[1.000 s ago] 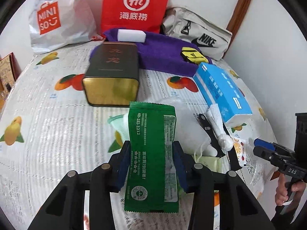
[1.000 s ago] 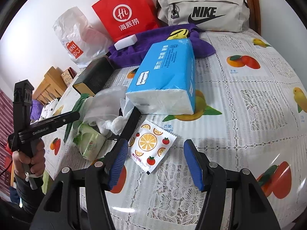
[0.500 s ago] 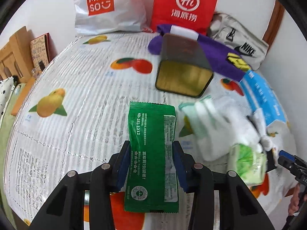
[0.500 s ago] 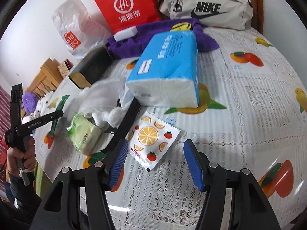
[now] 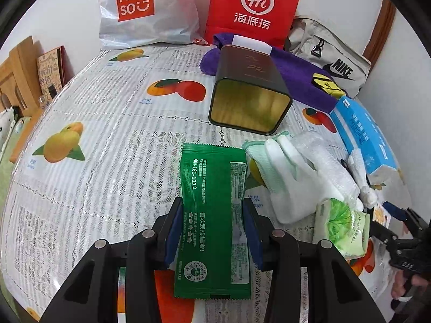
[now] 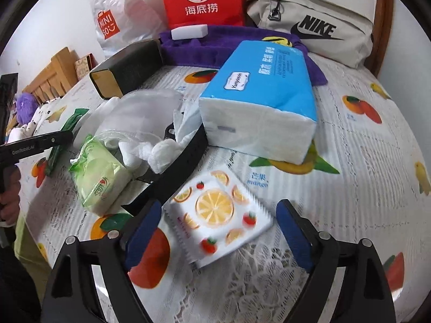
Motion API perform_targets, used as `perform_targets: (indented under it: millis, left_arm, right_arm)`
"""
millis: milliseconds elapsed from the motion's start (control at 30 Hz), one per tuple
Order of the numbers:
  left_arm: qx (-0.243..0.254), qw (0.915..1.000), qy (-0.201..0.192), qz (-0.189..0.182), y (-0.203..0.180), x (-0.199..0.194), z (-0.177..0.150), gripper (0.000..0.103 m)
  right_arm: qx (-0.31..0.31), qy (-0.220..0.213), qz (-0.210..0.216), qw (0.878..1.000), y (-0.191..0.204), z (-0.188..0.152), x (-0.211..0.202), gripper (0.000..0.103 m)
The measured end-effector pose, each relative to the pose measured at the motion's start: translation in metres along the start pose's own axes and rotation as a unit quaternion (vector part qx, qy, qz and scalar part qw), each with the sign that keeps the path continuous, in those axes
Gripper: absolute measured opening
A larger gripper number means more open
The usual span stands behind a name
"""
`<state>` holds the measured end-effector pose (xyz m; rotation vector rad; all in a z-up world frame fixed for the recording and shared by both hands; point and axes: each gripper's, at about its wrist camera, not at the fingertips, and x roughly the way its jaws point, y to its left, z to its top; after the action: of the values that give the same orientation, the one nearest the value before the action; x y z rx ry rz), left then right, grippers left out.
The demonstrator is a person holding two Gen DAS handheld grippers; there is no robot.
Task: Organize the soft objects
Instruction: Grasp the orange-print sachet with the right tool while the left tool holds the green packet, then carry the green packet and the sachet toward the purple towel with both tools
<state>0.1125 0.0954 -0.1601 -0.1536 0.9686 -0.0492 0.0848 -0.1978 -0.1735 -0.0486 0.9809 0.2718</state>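
We see a green sachet (image 5: pixel 212 215) with white print standing lengthwise above the bench, clamped at its 2 long edges. A white sachet (image 6: pixel 218 212) printed with orange slices and tomatoes lies flat on the bench, beside a green tissue pack (image 6: pixel 99 177).

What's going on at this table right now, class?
A person is sorting soft packets on a fruit-print tablecloth, with a hand-held gripper in each hand. The left hand-held gripper is shut on a green packet. The right hand-held gripper has just been opening its jaws and stands open around an orange-print packet that lies flat on the cloth, not gripped. A blue tissue pack and a glove lie nearby.
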Motion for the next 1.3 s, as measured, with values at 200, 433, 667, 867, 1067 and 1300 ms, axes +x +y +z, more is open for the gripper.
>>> perform_targets:
  millis: [200,433,667,867,1067,1300]
  left_arm:
    - [0.006,1.0,0.0,0.007,-0.005,0.0,-0.003,0.041]
    - [0.012,0.9998,-0.01,0.013,-0.011,-0.001,-0.009,0.041]
    - [0.02,0.9995,-0.014,0.018,-0.018,-0.002,-0.012,0.038]
    - [0.017,0.9998,-0.012,0.005,-0.021,-0.004,-0.014,0.032]
    - [0.011,0.9999,-0.011,0.006,-0.02,-0.005,-0.014,0.03]
    - [0.011,0.9998,-0.019,0.001,-0.022,-0.012,-0.012,0.03]
  right_arm:
    - [-0.041,-0.02,-0.01,0.999,0.011,-0.01,-0.006,0.058]
    - [-0.037,-0.034,0.003,0.999,0.003,-0.024,-0.018,0.032]
    - [-0.021,-0.036,0.033,0.999,-0.001,-0.028,-0.024,0.008]
    - [-0.013,-0.045,0.034,0.998,-0.009,-0.03,-0.037,0.006]
    - [0.005,-0.055,0.024,0.998,-0.028,-0.029,-0.055,0.006]
    - [0.022,-0.073,0.02,0.997,-0.043,-0.024,-0.067,0.006]
